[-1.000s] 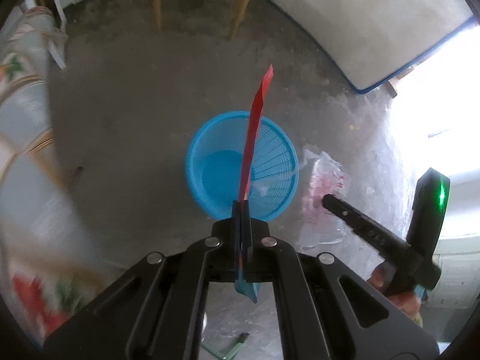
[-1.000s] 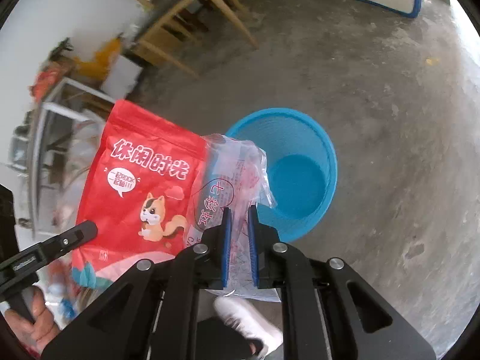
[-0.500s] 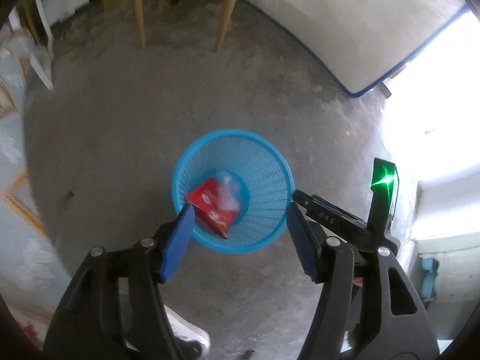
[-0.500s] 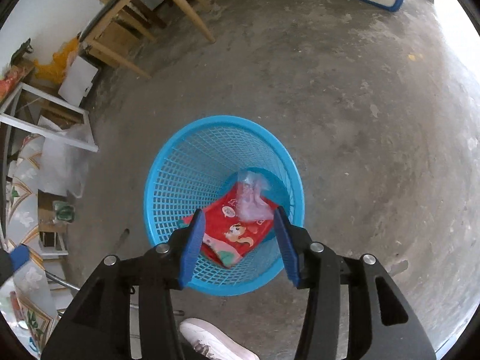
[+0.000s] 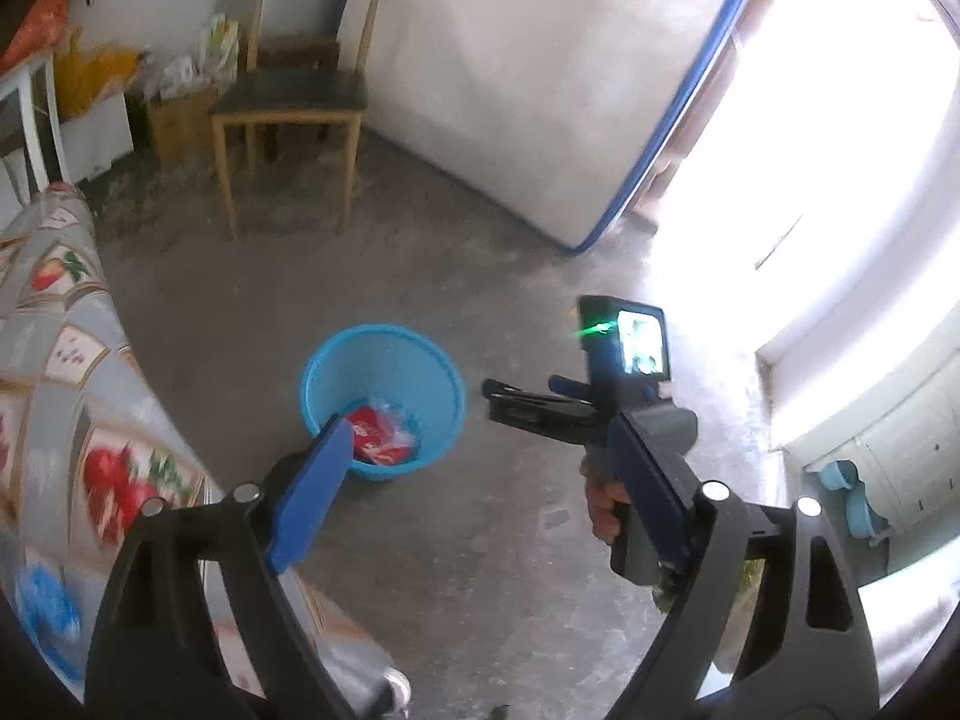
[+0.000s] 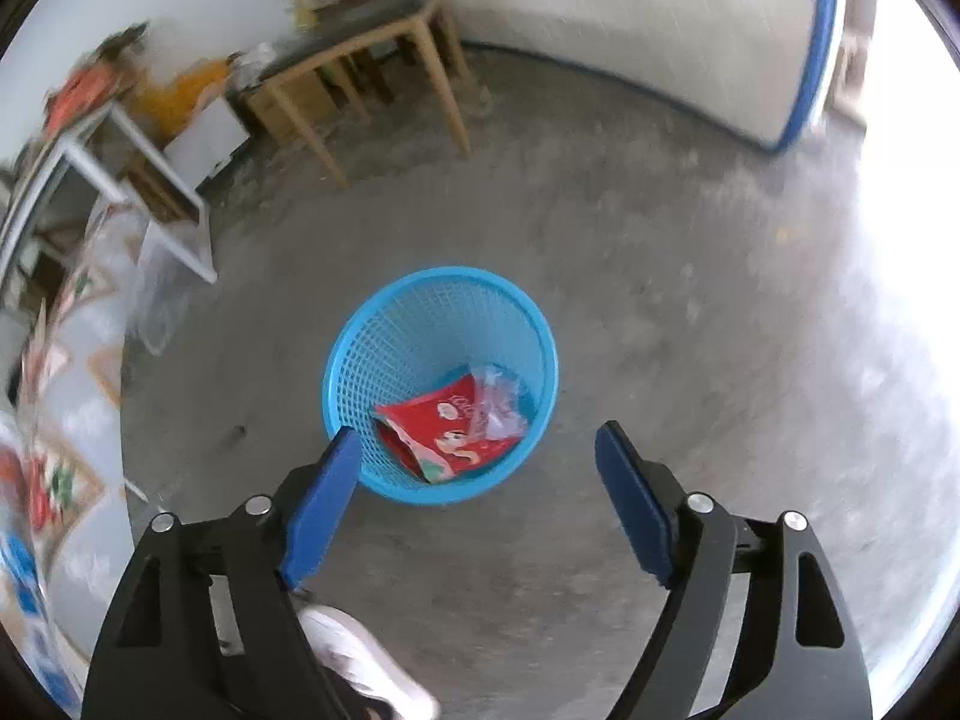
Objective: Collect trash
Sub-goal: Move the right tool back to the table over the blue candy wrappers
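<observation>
The red snack bag and clear wrapper lie inside the blue basket, mid-frame, just above the right gripper; both jaws are opening, empty, as on the left gripper.

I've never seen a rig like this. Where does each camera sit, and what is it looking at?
Left wrist: rides the left tongs, aimed down at the blue basket; shows right tongs, a hand.
Right wrist: rides the right tongs, aimed down into the basket; shows a shoe.
Shared: basket, red packet, chair.
</observation>
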A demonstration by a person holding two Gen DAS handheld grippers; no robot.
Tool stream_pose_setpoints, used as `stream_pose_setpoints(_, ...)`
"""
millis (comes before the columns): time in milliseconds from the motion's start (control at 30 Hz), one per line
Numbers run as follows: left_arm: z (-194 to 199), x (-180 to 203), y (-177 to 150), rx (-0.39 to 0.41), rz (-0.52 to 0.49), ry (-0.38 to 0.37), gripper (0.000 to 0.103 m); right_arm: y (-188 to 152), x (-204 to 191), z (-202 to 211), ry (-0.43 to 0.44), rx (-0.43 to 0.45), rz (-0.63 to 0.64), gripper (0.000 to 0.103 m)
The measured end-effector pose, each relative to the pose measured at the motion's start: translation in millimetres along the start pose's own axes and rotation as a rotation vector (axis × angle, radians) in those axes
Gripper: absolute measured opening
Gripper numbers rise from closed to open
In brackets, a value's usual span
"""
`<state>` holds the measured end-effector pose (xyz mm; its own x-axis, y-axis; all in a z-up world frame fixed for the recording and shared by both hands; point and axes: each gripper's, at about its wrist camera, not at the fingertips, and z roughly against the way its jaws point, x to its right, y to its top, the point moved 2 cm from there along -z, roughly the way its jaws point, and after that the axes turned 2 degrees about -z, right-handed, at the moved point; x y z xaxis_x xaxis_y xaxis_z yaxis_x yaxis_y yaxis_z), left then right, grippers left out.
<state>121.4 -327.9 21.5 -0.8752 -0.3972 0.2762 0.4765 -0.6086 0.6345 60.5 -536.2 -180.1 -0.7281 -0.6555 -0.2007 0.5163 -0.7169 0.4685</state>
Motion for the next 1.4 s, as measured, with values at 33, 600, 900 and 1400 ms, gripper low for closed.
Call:
stream_pose_setpoints(33, 10.7, 1.6, -6.3, 0.016, 0.000, 0.006, 0.083, -2.3, -6.6, 12.5, -0.009, 0.023, 0.029, 0.090)
stream_pose_setpoints(600, 202.6, -106.4, -172.7, 0.364, 0.284, 0.388, 0.094, -56.3, -205.8, 161.7, 0.166, 0.317, 0.568, 0.097)
stream_pose_setpoints(900, 276.4, -186.1, -257.8, 0.485, 0.511, 0.425, 0.094, -96.0, -319.1, 164.1, 0.478, 0.173, 0.680, 0.097)
stream_pose_setpoints(1400, 255.4, -264.2, -269.6, 0.428, 0.620, 0.420, 0.094, -128.9, -415.8, 91.5, 0.559, -0.125, 0.766, 0.076)
